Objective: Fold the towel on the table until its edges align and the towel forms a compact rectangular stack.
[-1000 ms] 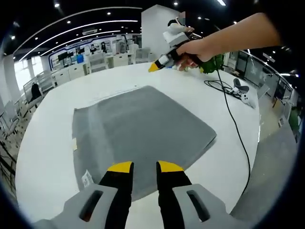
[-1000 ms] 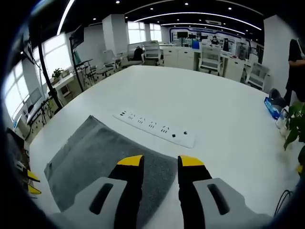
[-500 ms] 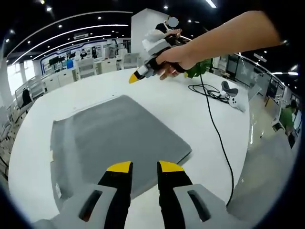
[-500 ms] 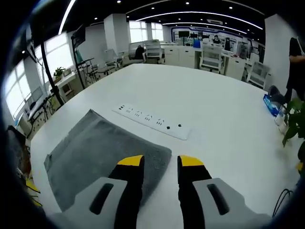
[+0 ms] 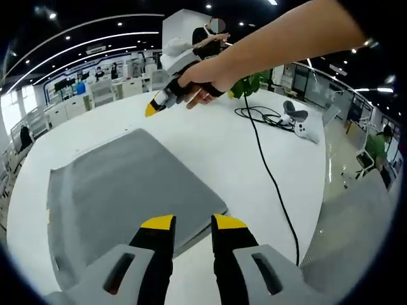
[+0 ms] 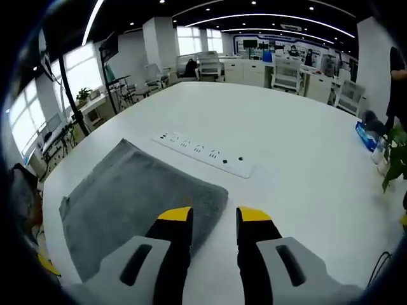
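Both tools [image 5: 193, 222] [image 6: 215, 215] gape empty above the towel [image 5: 121, 184].

Left gripper view low over table [image 5: 210, 143], right gripper view opposite, both sharing towel [image 5: 121, 184].

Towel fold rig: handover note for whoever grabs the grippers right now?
Left gripper: open, holding nothing, above the near edge of the towel.
Right gripper: open, holding nothing, above a towel corner; in the left gripper view it sits held in a hand above the far side of the table.
Towel: lying flat on the white table, grey, looks already folded into a rectangle, with a doubled edge showing. A power strip lies just beyond it, and a black cable runs beside it.
Done: no grasp at present.
Left: probably grip an edge, fold again, align edges into a compact stack.
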